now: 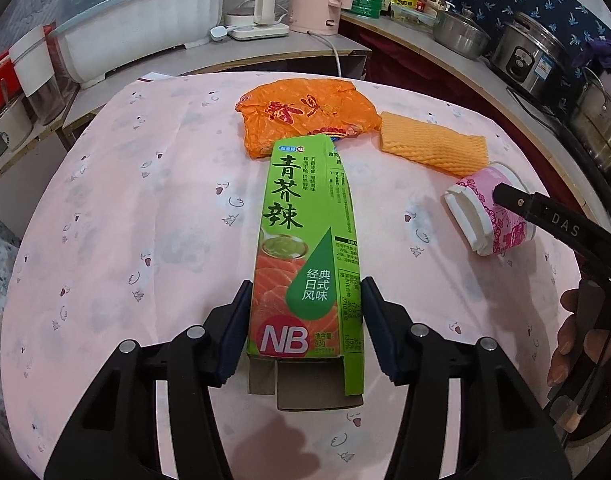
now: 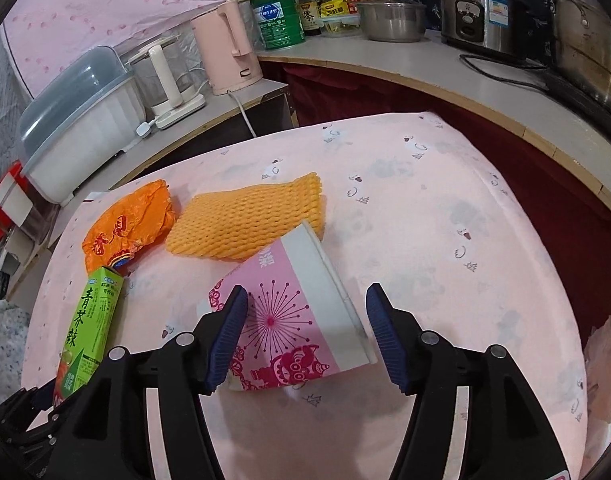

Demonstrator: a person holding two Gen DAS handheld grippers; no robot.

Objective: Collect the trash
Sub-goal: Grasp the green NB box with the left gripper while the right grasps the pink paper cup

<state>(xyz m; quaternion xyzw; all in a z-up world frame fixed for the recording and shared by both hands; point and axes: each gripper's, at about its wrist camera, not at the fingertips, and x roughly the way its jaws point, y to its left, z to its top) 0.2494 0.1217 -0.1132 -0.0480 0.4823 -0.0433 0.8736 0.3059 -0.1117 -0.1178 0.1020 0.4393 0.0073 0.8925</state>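
Left jaws point(image 1: 305, 328) clamping green box point(image 1: 305, 240), right jaws point(image 2: 305, 332) straddling cup point(image 2: 293, 312)

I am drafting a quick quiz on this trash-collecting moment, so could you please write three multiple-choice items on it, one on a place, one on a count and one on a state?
1. Where does the yellow foam net lie?
A. Between the orange bag and the pink paper cup
B. Under the green box
C. On the counter

2. How many pieces of trash are on the pink tablecloth?
A. Two
B. Four
C. Six

3. How is the green box placed in the left tongs?
A. Lying outside them
B. Crushed flat in them
C. Between the pads, lengthwise

Answers: 1 A, the right wrist view shows the net flanked by bag and cup. 2 B, box, bag, net and cup. 3 C, a pad sits on each side of the box.
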